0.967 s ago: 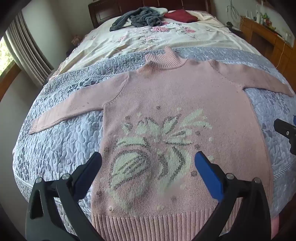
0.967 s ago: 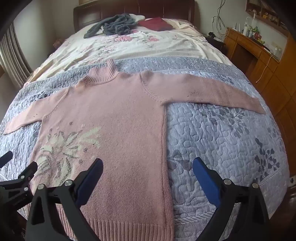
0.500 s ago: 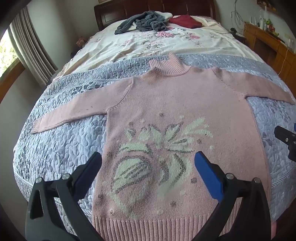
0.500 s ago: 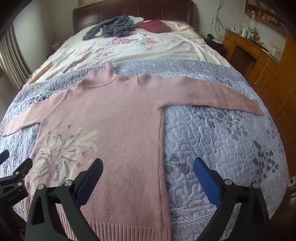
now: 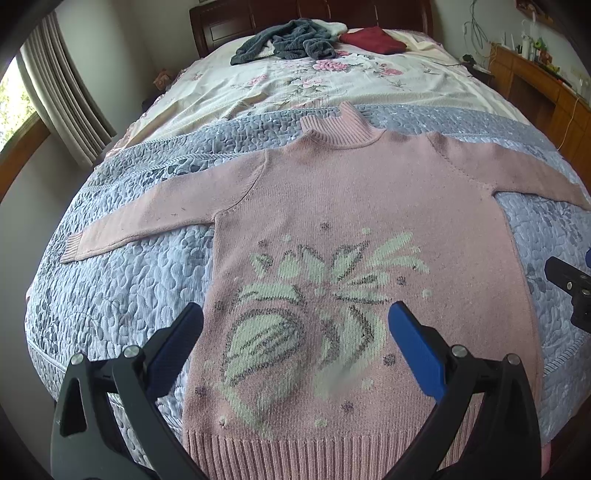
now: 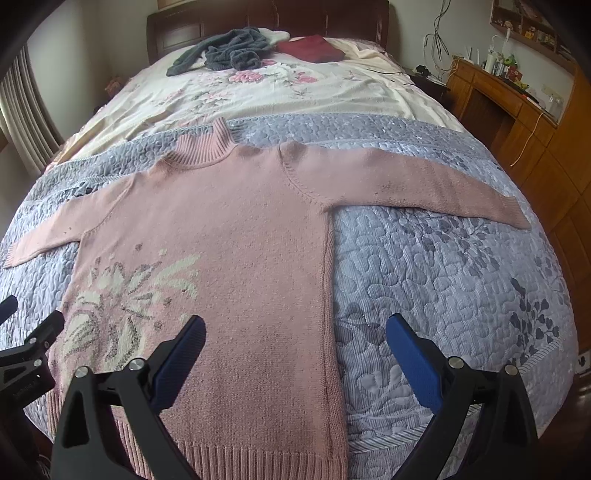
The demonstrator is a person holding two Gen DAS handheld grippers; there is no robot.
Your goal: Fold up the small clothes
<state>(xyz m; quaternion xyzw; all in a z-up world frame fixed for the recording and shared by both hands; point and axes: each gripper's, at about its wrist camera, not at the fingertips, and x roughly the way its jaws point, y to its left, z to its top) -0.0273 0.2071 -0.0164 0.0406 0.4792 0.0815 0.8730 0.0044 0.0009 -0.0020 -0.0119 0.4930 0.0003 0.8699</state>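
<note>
**Both claws released over a flat pink sweater**

Nearest us, the left claw [image 5: 295, 332] hangs spread wide above the sweater's [image 5: 351, 229] lower front, gripping nothing; its blue pads [image 5: 415, 347] stand well apart either side of the knitted flower [image 5: 314, 302]. We cannot tell whether the pads touch the knit or float just over it. The claw's black arms run off the bottom edge of the left view.

The right claw [image 6: 295, 347] is likewise released and empty, one pad over the sweater's right side, the other over the quilt [image 6: 461, 277] beside it. In the left view only a black sliver of it shows at the right edge; in the right view only a corner of the left claw shows at the left edge.

The sweater lies face up and unfolded on the grey-blue quilt at the foot of the bed, ribbed hem [image 5: 314, 450] nearest, collar [image 5: 340, 129] farthest, sleeves spread sideways. The left view cuts off the right cuff; the right view shows that sleeve [image 6: 406, 184] whole, with dark specks we cannot identify. The left cuff [image 5: 74, 247] lies flat near the quilt's edge.

Beyond the collar lies a floral sheet [image 6: 277, 96], then a rumpled grey garment [image 6: 229, 48] and a dark red one [image 6: 312, 48] by the headboard [image 6: 266, 18]. A wooden desk [image 6: 502, 92] stands to the right, its small items too blurred to name.
</note>
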